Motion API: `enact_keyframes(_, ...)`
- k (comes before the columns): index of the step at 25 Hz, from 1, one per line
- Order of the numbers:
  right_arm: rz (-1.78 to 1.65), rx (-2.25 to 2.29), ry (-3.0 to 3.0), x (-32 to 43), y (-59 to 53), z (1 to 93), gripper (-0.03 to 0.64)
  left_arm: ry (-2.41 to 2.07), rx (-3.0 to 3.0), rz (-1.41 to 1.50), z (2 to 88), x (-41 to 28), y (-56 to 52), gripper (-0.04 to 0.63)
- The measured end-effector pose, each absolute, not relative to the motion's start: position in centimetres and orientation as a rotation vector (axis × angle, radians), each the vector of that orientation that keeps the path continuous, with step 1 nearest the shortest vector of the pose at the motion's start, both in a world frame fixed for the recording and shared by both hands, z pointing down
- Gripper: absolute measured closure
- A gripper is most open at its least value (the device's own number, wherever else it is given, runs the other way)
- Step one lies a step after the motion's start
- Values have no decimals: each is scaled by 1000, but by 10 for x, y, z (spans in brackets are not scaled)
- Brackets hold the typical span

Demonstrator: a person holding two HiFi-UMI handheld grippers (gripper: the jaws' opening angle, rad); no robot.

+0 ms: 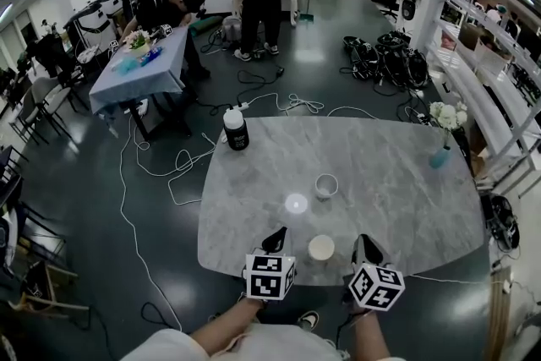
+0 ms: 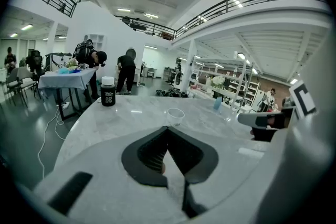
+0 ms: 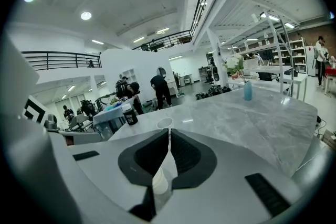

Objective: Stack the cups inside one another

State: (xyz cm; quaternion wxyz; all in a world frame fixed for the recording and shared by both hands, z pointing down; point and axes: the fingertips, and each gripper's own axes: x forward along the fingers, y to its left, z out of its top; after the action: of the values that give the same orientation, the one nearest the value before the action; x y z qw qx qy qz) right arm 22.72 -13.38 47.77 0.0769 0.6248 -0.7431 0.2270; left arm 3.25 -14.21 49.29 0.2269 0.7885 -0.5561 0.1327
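Observation:
Two pale cups stand upright and apart on the grey marble table [image 1: 397,182]. The near cup [image 1: 321,248] sits by the front edge, between my two grippers. The far cup [image 1: 326,185] stands toward the table's middle; it shows ahead of the jaws in the left gripper view [image 2: 175,115] and in the right gripper view [image 3: 165,123]. My left gripper [image 1: 275,238] is just left of the near cup, its jaws shut with nothing between them [image 2: 168,129]. My right gripper [image 1: 365,245] is just right of that cup, also shut and empty [image 3: 169,131]. Neither touches a cup.
A black jar with a white lid [image 1: 236,129] stands at the table's far left corner. A blue vase with white flowers [image 1: 440,152] stands at the right edge. Cables lie on the floor beyond. People stand by a cloth-covered table [image 1: 139,68] in the back.

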Motion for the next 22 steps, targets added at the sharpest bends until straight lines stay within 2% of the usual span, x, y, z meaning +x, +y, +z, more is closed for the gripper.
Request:
enact_keyframes(15, 660, 1639, -2310, 240, -193, 521, 596, -1593, 2000, 431, 548, 31, -158, 601)
enact_keyframes(22, 662, 1462, -2356, 216, -220, 546, 548, -1623, 1928, 442, 568, 22, -166, 601)
